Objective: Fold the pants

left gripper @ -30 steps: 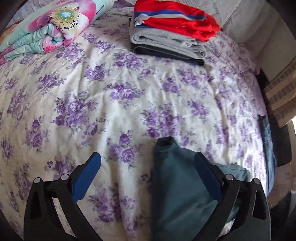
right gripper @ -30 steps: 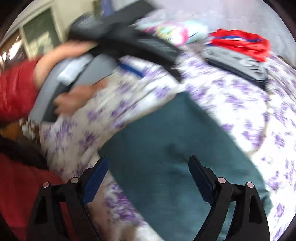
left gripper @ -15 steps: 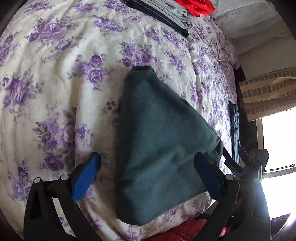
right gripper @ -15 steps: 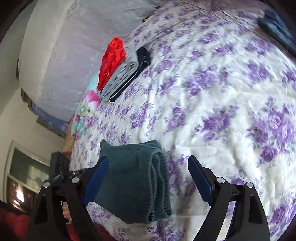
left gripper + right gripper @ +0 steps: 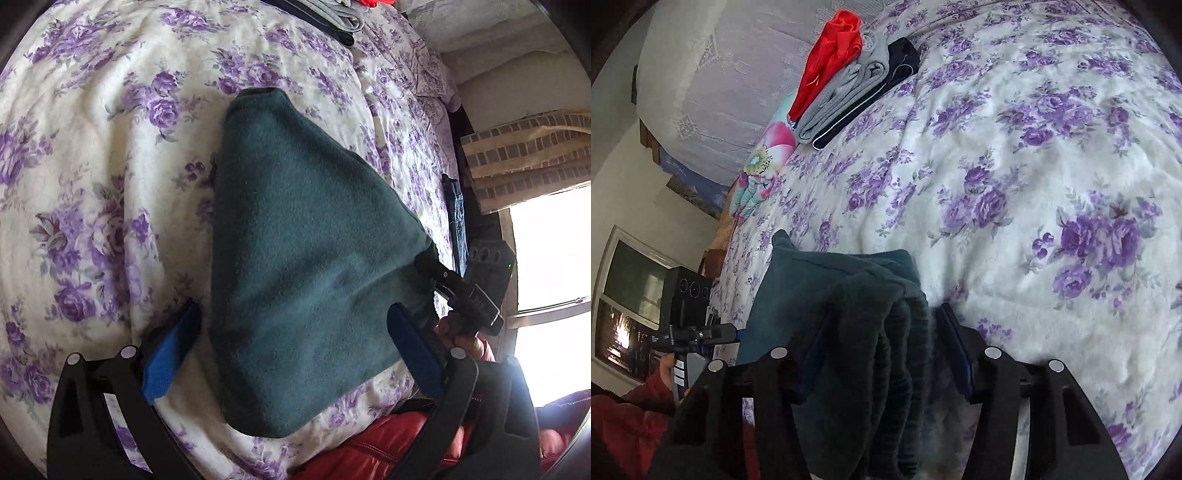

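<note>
We have the folded teal fleece pants [image 5: 306,280] lying on the floral bedspread [image 5: 92,155], our left gripper [image 5: 291,350] spread wide astride them, gripping nothing. Our right gripper [image 5: 882,354] is closing on the stacked edge, pads not clearly pressing. Next, probably lifting toward the folded clothes pile [image 5: 849,81].
</note>
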### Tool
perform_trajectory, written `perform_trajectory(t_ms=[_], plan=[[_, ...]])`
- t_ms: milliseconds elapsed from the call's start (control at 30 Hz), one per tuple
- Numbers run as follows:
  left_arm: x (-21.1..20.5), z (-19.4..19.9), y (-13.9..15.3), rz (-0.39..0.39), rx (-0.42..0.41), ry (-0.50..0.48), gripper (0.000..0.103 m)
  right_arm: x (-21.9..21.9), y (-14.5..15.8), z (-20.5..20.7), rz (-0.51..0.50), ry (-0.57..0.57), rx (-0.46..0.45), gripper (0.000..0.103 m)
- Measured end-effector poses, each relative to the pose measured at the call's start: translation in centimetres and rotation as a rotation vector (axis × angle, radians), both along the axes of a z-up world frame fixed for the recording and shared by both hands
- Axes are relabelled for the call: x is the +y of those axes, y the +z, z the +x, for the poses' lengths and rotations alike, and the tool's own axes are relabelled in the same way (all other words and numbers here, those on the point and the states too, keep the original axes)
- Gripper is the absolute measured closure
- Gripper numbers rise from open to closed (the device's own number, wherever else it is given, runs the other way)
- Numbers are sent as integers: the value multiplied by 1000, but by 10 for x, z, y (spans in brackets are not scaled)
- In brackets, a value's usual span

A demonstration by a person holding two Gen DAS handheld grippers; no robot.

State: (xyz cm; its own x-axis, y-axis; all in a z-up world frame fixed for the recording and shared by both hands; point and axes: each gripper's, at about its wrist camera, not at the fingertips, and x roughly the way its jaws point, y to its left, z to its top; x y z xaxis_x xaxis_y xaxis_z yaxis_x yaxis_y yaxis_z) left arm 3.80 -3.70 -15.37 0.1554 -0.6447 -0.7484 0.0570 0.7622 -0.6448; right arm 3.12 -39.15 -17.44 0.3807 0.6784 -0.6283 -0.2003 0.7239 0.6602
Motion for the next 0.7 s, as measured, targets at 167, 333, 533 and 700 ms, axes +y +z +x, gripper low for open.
perform_trajectory(t_ms=[167,333,533,700], plan=[[-1,0,1,1,-9,-4,5,26,17,-5,13,74,-6,44],[2,0,0,-25,-11,10,5,4,-2,-3,59,12,52,53],[5,0,0,-45,-10,-1,5,-14,-12,0,156,-28,84,64],[4,-7,0,-62,-16,-30,5,-9,-15,0,145,-65,95,69]])
